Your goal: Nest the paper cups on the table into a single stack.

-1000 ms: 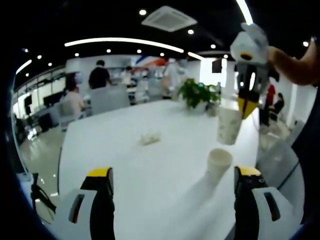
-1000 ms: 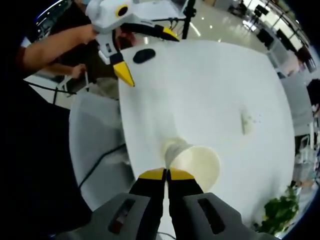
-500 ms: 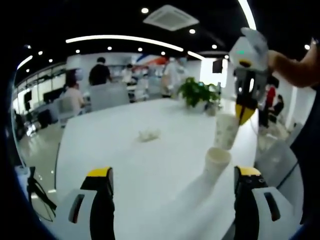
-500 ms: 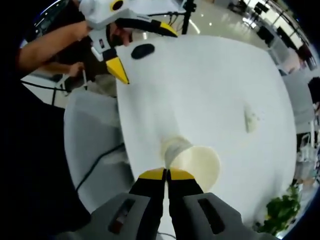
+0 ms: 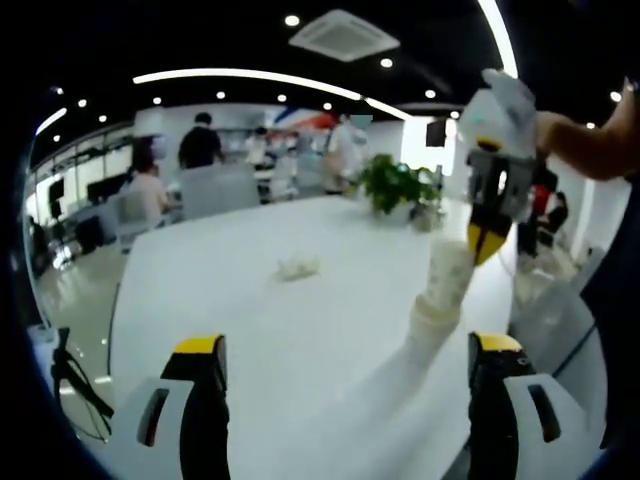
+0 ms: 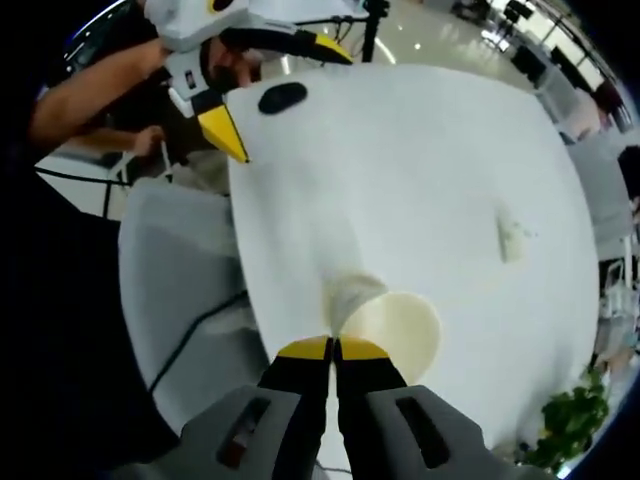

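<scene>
On the white table (image 5: 250,300) stands a paper cup (image 5: 424,338) at the near right. A second paper cup (image 5: 449,277) is held by its rim in my right gripper (image 5: 478,243), which comes down from the upper right; its base sits in the mouth of the standing cup, slightly tilted. My left gripper (image 5: 347,350) stays low and wide open, holding nothing, with the cups just inside its right jaw. In the right gripper view my right gripper (image 6: 333,349) is shut on the cup's rim, above its cream mouth (image 6: 397,330). My left gripper (image 6: 277,88) hangs open at the table's far edge (image 6: 420,170).
A crumpled scrap of paper (image 5: 298,266) (image 6: 513,240) lies mid-table. A potted plant (image 5: 395,185) stands at the far end, and a small black object (image 6: 292,98) lies near the left gripper. A grey chair (image 6: 175,270) stands against the table's edge. People sit in the background.
My right gripper has come down with its cup: a second ago the cup hung above the standing one, now its base is inside it. The left gripper has stayed open.
</scene>
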Action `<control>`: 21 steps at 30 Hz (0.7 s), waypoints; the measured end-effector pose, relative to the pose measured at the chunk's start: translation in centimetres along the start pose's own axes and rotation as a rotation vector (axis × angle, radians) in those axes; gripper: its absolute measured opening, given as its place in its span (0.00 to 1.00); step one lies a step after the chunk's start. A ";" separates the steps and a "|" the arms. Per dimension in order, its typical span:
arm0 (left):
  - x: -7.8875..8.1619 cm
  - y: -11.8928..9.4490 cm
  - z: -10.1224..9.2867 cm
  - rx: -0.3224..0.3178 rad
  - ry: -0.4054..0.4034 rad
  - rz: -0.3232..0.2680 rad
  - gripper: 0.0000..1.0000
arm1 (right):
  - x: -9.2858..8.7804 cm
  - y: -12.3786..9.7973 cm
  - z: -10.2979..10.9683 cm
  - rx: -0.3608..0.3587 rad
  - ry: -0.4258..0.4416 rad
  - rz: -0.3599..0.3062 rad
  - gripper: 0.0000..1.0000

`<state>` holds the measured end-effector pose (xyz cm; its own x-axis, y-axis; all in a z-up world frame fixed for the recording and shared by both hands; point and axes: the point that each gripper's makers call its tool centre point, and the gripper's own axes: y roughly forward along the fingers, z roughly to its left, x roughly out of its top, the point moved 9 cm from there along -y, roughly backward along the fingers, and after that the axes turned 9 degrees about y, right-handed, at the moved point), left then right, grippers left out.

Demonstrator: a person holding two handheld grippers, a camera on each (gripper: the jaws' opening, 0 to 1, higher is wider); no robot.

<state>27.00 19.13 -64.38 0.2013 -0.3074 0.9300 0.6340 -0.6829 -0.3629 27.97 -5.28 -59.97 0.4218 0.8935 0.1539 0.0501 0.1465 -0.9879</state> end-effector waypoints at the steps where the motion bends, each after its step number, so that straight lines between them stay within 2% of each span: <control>1: 0.0 0.0 0.0 0.000 -0.001 0.001 0.99 | 0.0 0.1 0.0 0.001 0.000 0.001 0.00; 21: -0.5 -0.2 -0.2 0.003 -0.010 0.006 0.99 | -0.1 2.7 0.0 0.008 0.029 0.030 0.00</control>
<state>26.68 19.29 -64.82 0.2122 -0.3046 0.9286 0.6349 -0.6793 -0.3679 28.07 -5.02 -62.61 0.4489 0.8850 0.1238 0.0296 0.1237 -0.9919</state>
